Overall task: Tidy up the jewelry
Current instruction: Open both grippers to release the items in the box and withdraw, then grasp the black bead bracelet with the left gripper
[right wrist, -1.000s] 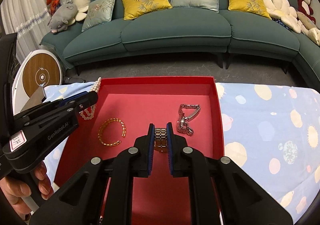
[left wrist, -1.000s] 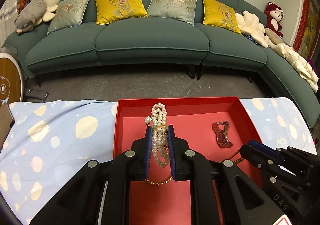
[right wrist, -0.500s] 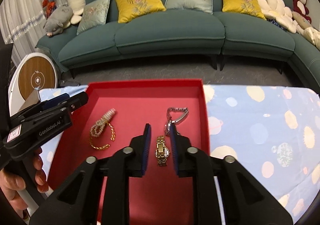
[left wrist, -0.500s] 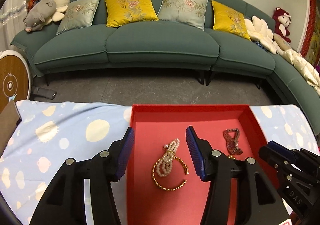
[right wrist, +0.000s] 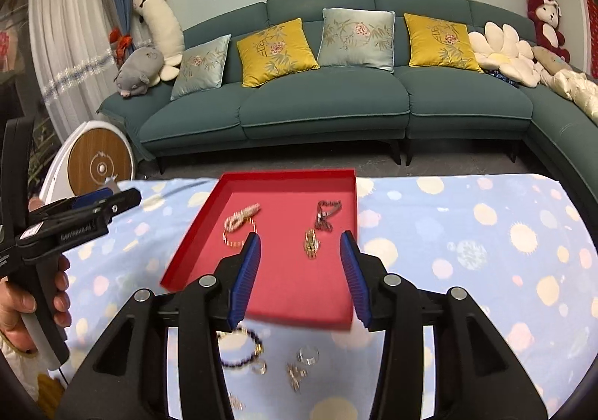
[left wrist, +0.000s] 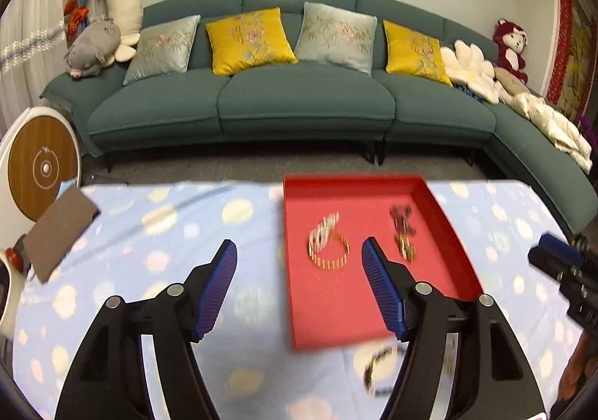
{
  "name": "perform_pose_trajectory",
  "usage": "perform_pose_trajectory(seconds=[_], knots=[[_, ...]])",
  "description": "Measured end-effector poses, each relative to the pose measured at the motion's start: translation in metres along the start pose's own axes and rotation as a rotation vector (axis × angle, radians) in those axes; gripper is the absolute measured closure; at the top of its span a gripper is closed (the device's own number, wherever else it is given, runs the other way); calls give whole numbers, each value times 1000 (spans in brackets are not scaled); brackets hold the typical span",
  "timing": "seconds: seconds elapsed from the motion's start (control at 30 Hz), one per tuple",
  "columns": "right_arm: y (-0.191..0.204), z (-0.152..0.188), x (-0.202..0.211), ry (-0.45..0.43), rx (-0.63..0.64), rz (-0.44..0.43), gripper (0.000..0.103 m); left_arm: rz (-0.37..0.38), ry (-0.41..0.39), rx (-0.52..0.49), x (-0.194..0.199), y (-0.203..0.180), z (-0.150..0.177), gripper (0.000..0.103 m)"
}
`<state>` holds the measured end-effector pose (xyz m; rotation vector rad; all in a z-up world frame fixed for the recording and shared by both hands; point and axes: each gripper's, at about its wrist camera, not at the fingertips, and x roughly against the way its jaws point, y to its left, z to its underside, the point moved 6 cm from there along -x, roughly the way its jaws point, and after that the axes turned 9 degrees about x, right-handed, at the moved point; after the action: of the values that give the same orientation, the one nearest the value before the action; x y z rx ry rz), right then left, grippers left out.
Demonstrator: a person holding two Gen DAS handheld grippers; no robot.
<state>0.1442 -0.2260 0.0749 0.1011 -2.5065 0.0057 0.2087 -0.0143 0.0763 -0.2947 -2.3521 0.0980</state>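
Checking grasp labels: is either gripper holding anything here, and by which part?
Nothing held. Left gripper and right gripper are both empty, jaws opening; the jewelry lies in the red tray.

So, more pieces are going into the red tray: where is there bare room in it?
The red tray is bare across its near half, in front of the gold watch, and in the strip between the pearl bracelet and the silver watch. Its far left and right are taken. On the cloth before the tray, the loose rings and beaded bracelet crowd.
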Motion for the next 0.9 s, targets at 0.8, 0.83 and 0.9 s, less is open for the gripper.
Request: perform_pose_trajectory(seconds=[0.8, 0.83, 0.9], knots=[[31, 123, -32, 251, 5, -30, 54, 70, 233, 52, -37, 3, 133, 36], [31, 124, -34, 256, 7, -29, 54, 74, 237, 45, -42, -3, 133, 36], [30, 127, -37, 266, 12, -30, 54, 68, 236, 28, -51, -14, 132, 36]])
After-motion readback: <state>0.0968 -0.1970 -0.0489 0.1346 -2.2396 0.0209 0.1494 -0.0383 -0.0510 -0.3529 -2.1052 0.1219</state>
